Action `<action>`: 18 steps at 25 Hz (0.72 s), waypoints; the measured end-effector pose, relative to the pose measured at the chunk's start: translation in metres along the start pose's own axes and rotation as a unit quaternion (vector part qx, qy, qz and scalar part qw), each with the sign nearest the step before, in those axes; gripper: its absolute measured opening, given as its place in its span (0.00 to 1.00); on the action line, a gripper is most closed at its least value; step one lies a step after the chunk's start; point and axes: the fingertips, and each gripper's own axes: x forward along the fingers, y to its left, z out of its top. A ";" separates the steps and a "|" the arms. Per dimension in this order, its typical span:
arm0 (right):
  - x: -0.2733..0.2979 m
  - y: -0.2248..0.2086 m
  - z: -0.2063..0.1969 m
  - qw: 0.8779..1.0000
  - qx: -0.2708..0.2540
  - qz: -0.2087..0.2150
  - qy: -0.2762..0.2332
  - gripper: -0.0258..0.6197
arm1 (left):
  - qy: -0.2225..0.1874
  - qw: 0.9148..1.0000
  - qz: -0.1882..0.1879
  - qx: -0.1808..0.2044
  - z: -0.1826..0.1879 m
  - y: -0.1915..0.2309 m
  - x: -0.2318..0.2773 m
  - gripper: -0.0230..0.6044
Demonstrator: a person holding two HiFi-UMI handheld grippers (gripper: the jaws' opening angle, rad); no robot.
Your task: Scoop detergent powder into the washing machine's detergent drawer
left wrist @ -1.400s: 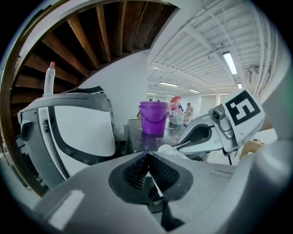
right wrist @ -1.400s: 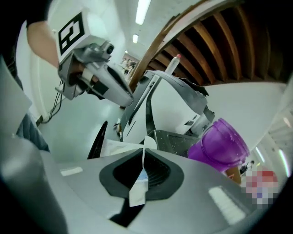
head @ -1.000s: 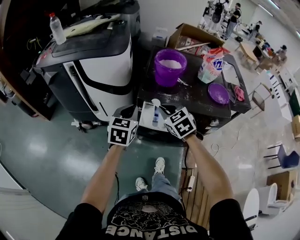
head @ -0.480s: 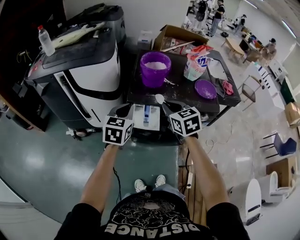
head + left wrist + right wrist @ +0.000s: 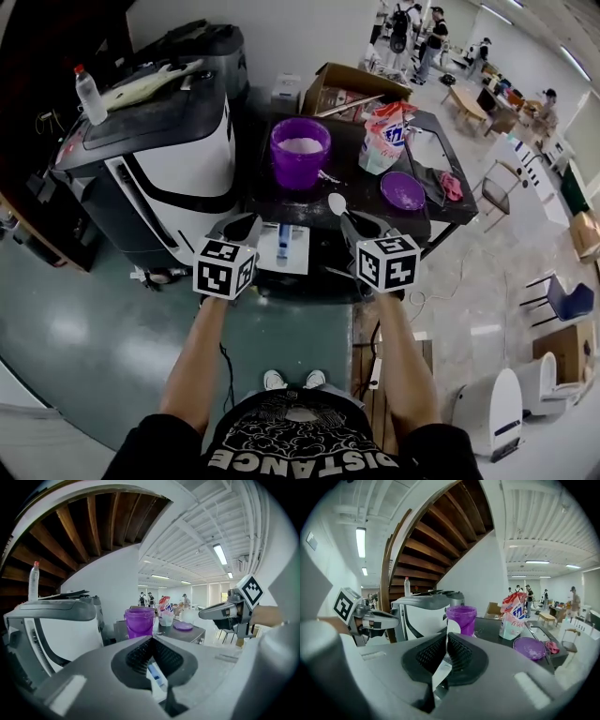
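Washer (image 5: pixel 159 159) at left, black table (image 5: pixel 361 208) at right, white drawer (image 5: pixel 298 255) at the table's near edge.
Purple bucket (image 5: pixel 300 155) holding white powder stands on the table's far left; bag (image 5: pixel 384 141) stands just right of it. Left gripper (image 5: pixel 246 225) is beside the drawer, jaws pressed together with nothing between them. Right gripper (image 5: pixel 361 223) pinches the spoon (image 5: pixel 337 203) by its handle, bowl raised, apart from bucket and drawer.
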 end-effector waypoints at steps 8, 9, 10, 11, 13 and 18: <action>-0.022 -0.024 0.010 0.999 0.021 -0.004 -0.036 0.09 | -0.014 1.000 0.014 0.004 0.019 -0.014 0.005 0.05; -0.023 -0.026 0.012 0.999 0.021 -0.003 -0.039 0.09 | -0.015 1.000 0.016 0.003 0.020 -0.015 0.006 0.05; -0.024 -0.026 0.013 0.999 0.019 -0.002 -0.041 0.09 | -0.016 1.000 0.018 0.002 0.022 -0.016 0.007 0.05; -0.024 -0.027 0.013 0.999 0.017 -0.001 -0.041 0.09 | -0.015 1.000 0.019 0.002 0.022 -0.018 0.008 0.05; -0.027 -0.030 0.012 0.999 0.013 0.000 -0.041 0.09 | -0.014 1.000 0.021 0.002 0.022 -0.023 0.011 0.05; -0.031 -0.038 0.010 0.999 0.016 0.003 -0.041 0.09 | -0.011 1.000 0.026 0.000 0.024 -0.028 0.016 0.05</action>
